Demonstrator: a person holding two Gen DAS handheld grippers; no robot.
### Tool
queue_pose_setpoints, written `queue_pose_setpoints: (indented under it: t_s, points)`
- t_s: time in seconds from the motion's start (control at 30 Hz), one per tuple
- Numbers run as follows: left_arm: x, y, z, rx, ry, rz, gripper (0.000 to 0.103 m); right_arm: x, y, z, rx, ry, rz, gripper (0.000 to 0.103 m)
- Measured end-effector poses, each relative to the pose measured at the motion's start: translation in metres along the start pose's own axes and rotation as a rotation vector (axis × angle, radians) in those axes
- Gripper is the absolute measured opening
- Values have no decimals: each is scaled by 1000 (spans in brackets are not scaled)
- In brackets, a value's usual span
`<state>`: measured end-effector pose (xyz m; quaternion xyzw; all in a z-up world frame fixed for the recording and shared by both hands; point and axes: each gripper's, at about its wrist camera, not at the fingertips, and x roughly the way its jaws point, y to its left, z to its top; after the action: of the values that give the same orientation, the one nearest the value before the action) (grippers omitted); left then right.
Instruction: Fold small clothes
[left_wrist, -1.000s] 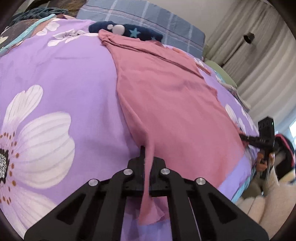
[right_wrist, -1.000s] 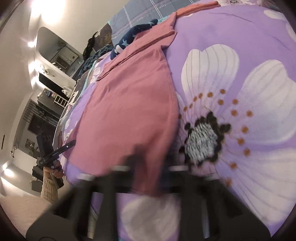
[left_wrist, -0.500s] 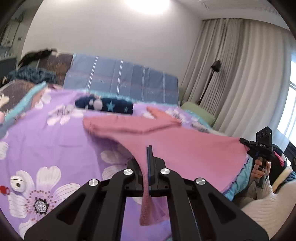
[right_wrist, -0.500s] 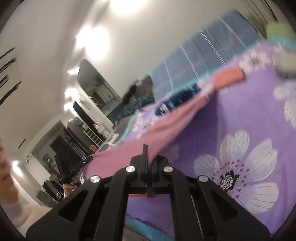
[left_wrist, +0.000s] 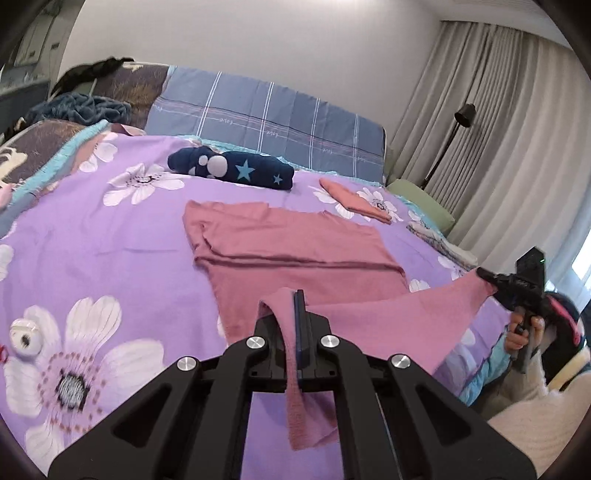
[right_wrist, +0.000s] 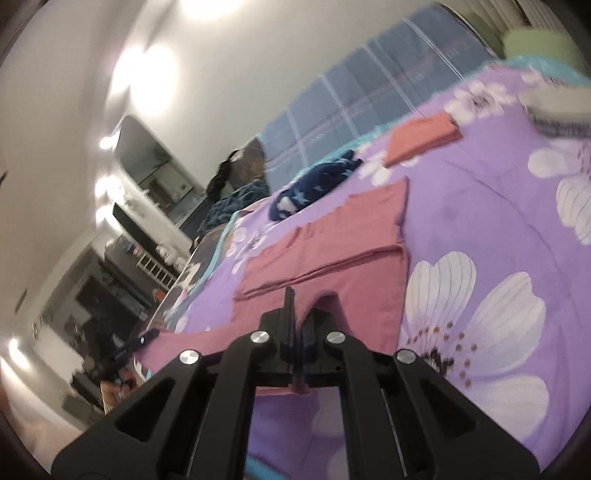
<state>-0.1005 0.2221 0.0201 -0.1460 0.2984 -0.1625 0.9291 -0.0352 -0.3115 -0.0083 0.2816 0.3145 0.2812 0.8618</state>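
Note:
A dusty-pink garment (left_wrist: 295, 243) lies on the purple flowered bedspread (left_wrist: 92, 236), its far part flat with a fold line across it. My left gripper (left_wrist: 298, 295) is shut on the garment's near left corner, and a strip of cloth hangs down between its arms. My right gripper (right_wrist: 291, 295) is shut on the near right corner. It also shows in the left wrist view (left_wrist: 484, 275) at the far right. The near hem is lifted off the bed and stretched between both grippers. The garment also shows in the right wrist view (right_wrist: 332, 243).
A folded navy garment with stars (left_wrist: 232, 168) and a folded orange-pink piece (left_wrist: 354, 199) lie near the blue plaid pillow (left_wrist: 266, 114). A green cushion (left_wrist: 421, 195), a floor lamp (left_wrist: 454, 136) and curtains stand at the right. The bed edge is near me.
Both grippers have lifted the near hem off the bed and carried it up and forward. The views tilted from looking down at the cloth to looking across the bed.

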Motion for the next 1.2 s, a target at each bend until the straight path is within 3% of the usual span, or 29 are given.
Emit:
queue_pose_setpoints:
  t_s: [0.43, 0.63, 0.73, 0.83, 0.9, 1.0, 1.13, 1.2]
  points:
    - [138, 50, 105, 3, 49, 79, 2, 132, -36, 108, 37, 9, -116, 3]
    - [223, 94, 96, -68, 183, 130, 2, 220, -87, 115, 75, 157, -244, 3]
    - [248, 107, 82, -95, 234, 136, 2, 237, -107, 108, 113, 195, -267, 3]
    - [241, 112, 78, -125, 210, 97, 4, 234, -109, 105, 112, 195, -242, 6]
    - [230, 112, 78, -139, 202, 93, 15, 227, -104, 105, 91, 199, -236, 14]
    - [211, 109, 74, -140, 189, 83, 19, 213, -91, 104, 45, 199, -221, 17]
    - [200, 99, 64, -133, 209, 69, 19, 203, -82, 99, 1, 223, -234, 17]
    - [198, 95, 60, -120, 225, 71, 19, 203, -81, 96, -7, 234, -237, 7]
